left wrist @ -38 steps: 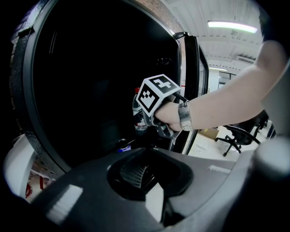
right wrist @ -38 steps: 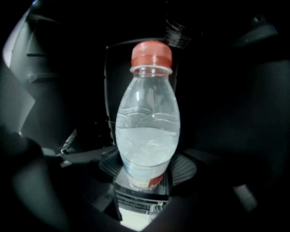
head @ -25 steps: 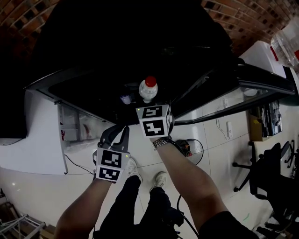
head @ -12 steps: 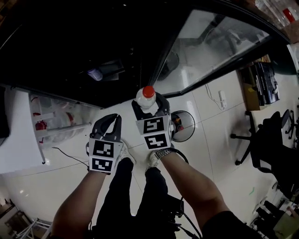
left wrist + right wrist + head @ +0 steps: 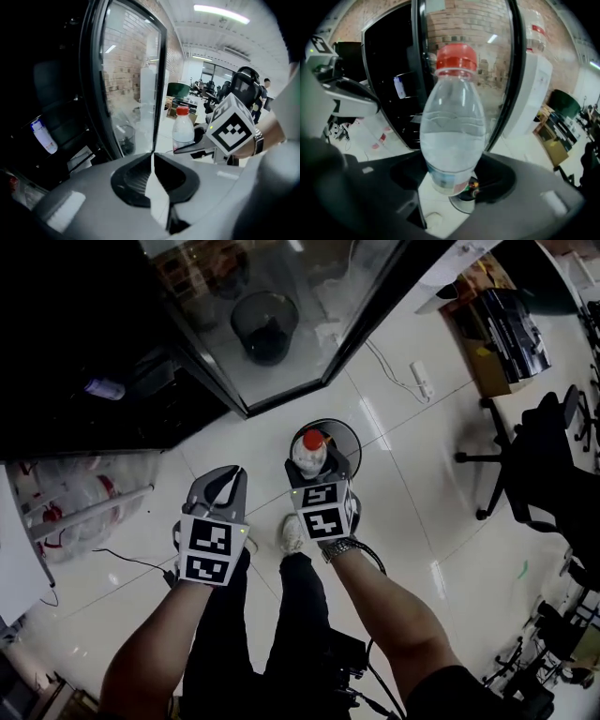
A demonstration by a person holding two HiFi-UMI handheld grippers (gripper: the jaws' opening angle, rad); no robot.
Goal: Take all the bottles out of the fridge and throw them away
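Observation:
A clear plastic bottle (image 5: 311,452) with a red cap stands upright in my right gripper (image 5: 317,467), whose jaws are shut on its lower body. In the right gripper view the bottle (image 5: 452,136) fills the middle. It hangs above a round black bin (image 5: 345,433) on the floor; the bin's rim (image 5: 461,207) shows below the bottle's base. My left gripper (image 5: 220,482) is beside it on the left, its jaws (image 5: 152,153) shut on nothing. A small bottle (image 5: 103,388) still lies inside the dark fridge (image 5: 84,352), also visible in the left gripper view (image 5: 44,136).
The fridge's glass door (image 5: 281,324) stands open at the top, a dark bucket (image 5: 265,322) showing through it. Plastic bags (image 5: 75,493) lie at the left. An office chair (image 5: 548,460), a shelf of folders (image 5: 502,320) and a floor socket with cable (image 5: 421,379) are at the right.
Both grippers have swung away from the fridge and downward. The bottle went along in the right gripper and now hangs over the round bin on the floor.

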